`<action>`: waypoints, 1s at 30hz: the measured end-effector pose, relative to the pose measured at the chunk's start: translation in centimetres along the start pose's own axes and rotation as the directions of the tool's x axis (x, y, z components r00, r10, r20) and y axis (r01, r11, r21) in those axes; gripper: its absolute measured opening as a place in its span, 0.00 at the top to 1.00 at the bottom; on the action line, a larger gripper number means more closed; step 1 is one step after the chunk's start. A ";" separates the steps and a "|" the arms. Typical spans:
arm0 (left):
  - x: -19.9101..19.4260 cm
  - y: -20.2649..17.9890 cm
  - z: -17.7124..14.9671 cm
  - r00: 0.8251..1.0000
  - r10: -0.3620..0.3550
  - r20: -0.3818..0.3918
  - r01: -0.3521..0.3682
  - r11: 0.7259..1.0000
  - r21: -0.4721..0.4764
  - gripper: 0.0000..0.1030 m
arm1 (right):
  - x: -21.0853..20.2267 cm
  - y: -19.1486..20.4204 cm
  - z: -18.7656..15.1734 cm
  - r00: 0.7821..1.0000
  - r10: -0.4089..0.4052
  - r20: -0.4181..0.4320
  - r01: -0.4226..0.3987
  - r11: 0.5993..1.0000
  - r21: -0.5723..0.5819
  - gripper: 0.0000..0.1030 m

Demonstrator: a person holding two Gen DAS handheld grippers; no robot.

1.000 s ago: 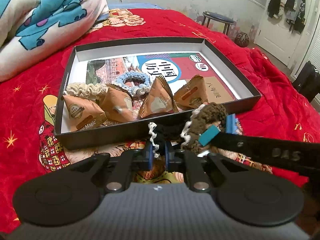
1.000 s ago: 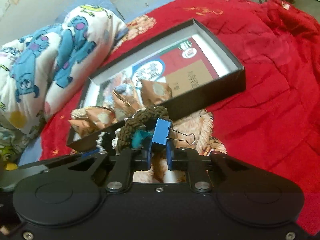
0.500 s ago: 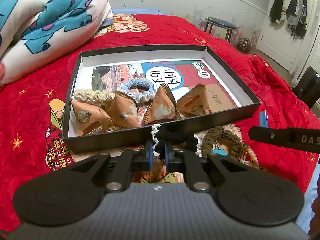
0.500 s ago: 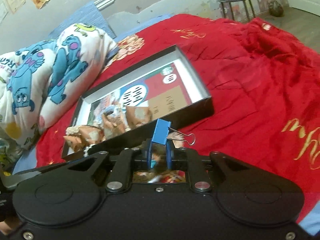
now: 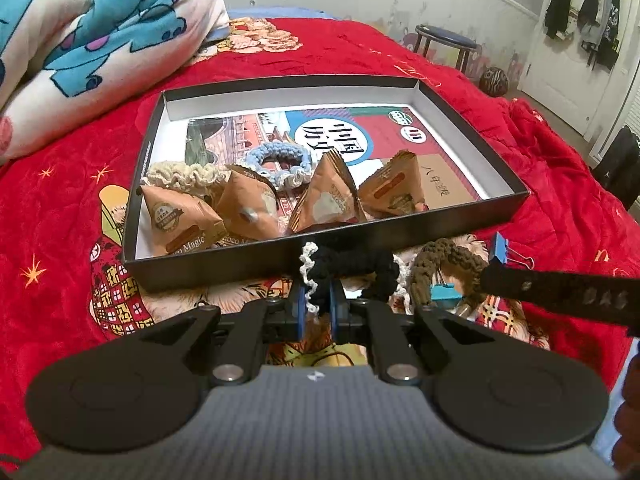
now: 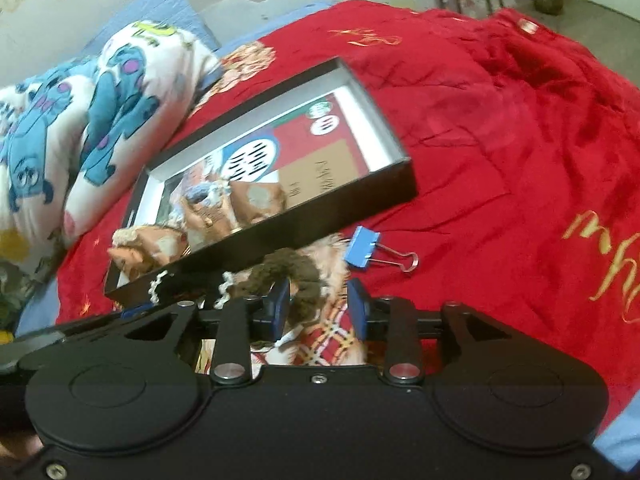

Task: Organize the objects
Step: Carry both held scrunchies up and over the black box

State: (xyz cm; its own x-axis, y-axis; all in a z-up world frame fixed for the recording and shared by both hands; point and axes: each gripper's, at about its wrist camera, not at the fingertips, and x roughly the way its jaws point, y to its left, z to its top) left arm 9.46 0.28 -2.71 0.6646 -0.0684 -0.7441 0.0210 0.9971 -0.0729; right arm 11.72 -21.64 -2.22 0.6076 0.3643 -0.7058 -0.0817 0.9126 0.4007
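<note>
Your left gripper [image 5: 315, 307] is clamped on the black scrunchie [image 5: 352, 266], pinching it by its white frilled edge just outside the near wall of the black box [image 5: 472, 222]. The rest of that scrunchie drapes to the right, toward a brown scrunchie [image 5: 446, 258] lying on the red bedspread [image 5: 72, 184] right beside it.

Your right gripper [image 6: 320, 312] has just been opening: its jaws now stand apart with nothing between them, and the blue binder clip [image 6: 362, 249] lies free on the bedspread just ahead of the right finger, wire handles pointing right. In the left wrist view that same clip shows beside the tip of your right gripper's finger, and a second, lighter blue clip [image 5: 442, 293] sits under the loop of the brown scrunchie.

Inside the box lie four triangular brown snack packets [image 5: 326, 200] in a row along the near wall, with a cream scrunchie [image 5: 186, 174] at the left and a light blue scrunchie [image 5: 278, 158] behind them, all resting on a printed card [image 5: 384, 140] that covers the box floor.

A cartoon-print quilt [image 5: 88, 28] is heaped at the far left of the bed. A stool [image 5: 446, 38] stands beyond the bed by the wall.
</note>
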 end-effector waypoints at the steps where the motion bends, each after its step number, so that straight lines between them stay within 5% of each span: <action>1: 0.0 0.0 0.0 1.000 0.001 0.000 -0.001 1.000 0.001 0.85 | 0.2 0.2 0.0 1.000 -0.010 -0.004 0.009 1.000 -0.013 0.69; 7: 0.0 0.0 0.0 1.000 0.001 0.000 -0.001 1.000 -0.006 0.86 | 2.2 0.7 -0.1 0.999 -0.011 -0.038 0.011 1.000 -0.006 0.70; 14: -0.4 0.2 0.2 1.000 -0.018 0.022 0.019 0.999 -0.032 0.88 | 3.0 0.9 -0.1 1.000 -0.003 -0.003 0.003 1.000 0.009 0.83; 21: -1.5 0.4 0.5 0.998 -0.030 0.062 0.034 0.998 -0.053 0.88 | 2.5 -0.7 0.3 0.994 0.108 0.025 -0.110 0.983 0.146 0.88; 30: -3.1 0.7 1.1 0.988 -0.067 0.141 0.078 0.994 -0.076 0.88 | 0.6 -0.1 1.1 0.957 0.259 0.132 -0.275 0.954 0.119 0.88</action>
State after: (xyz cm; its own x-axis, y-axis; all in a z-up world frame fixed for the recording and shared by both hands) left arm 8.27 1.25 0.31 0.7603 -0.1294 -0.6366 0.0158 0.9833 -0.1811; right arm 12.90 -21.70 -2.03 0.6643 0.5605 -0.4946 -0.1507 0.7485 0.6458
